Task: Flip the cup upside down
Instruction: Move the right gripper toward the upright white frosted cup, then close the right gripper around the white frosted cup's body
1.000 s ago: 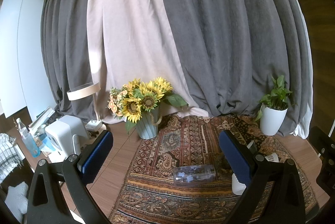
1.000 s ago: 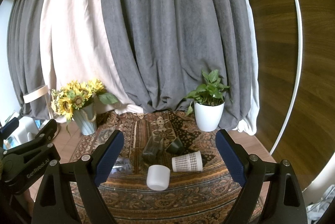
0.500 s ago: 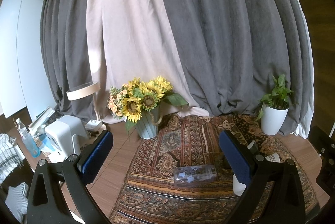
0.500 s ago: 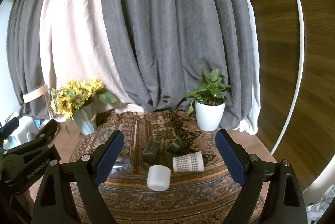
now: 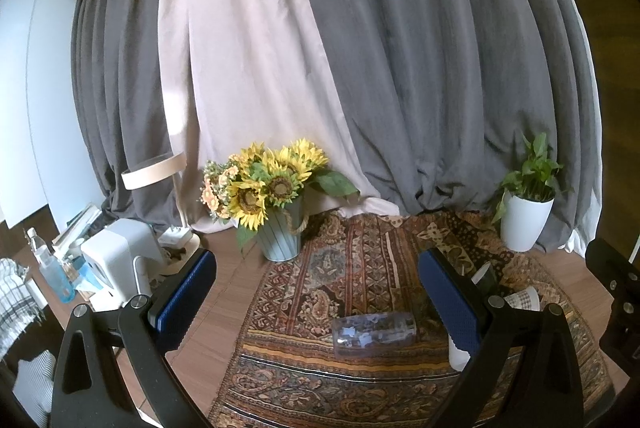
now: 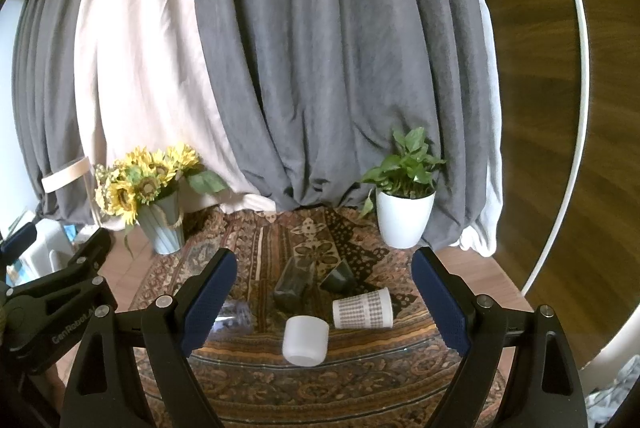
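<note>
Although a second separates the earlier views from this one, almost nothing has changed: both tongs hang in the same poses, only the right wrist view has crept slightly, and no cup has been touched, so the flip has not begun.

The right tongs point(image 6: 324, 304) gape wide with nothing between the blue pads. Nearest to them, a white cup point(image 6: 305, 340) lies on the patterned rug point(image 6: 360, 380) covering the surface. Just right of and slightly beyond the white cup lies a patterned paper cup point(image 6: 363, 308) on its side; beyond the white cup sit a dark glass point(image 6: 295, 287) and a dark cup point(image 6: 338, 278). A clear tumbler point(image 5: 374, 334) lies well left of the white cup, in front of the left tongs point(image 5: 316, 302), which are equally wide and empty. Farther back stand the sunflower pot point(image 6: 166, 224) and a white planter point(image 6: 404, 218) before the curtains point(image 6: 320, 48).

Which cup is meant cannot be told; the white one looks the likeliest target.
</note>
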A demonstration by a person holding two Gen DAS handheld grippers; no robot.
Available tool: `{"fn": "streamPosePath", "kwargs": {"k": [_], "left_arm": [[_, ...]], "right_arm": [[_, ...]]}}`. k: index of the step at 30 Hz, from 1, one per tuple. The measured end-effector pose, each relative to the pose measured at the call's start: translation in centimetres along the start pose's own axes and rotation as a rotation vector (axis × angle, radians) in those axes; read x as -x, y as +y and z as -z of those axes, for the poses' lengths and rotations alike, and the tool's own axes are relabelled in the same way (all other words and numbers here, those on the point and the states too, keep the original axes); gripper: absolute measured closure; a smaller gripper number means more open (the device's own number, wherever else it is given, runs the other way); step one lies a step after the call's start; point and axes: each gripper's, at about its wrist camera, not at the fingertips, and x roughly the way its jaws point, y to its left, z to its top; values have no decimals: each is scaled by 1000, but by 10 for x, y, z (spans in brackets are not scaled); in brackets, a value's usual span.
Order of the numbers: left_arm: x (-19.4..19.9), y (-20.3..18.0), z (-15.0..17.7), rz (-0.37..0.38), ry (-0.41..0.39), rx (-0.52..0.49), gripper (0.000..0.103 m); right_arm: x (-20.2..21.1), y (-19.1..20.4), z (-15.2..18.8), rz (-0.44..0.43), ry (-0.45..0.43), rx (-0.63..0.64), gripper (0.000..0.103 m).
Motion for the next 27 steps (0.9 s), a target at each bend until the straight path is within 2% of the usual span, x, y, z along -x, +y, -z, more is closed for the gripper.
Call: {"fn": "streamPosePath", "kwargs": {"k": [5,9,12,19,22,27], "left_arm": [[-13,-5,3,10,28,-15,0],[-32,-11,13,15,99,-41,0],[-49,-17,25,22,168,-55,0],[-82,-31,58,7,273,-110,0],[-99,-36,72,13,324,-120,0],[-136,-41,95,27,458,-97,0]], "right_arm": [[-13,4,2,-2,25,5,14],[-33,8,9,-7,87,9,14],[-60,9,23,-30,185,1,14],[-122,7,66,-77,404,-33,14],[-148,4,84,-86,485,-48,14],[-182,3,107,-92,581,-54,14]]}}
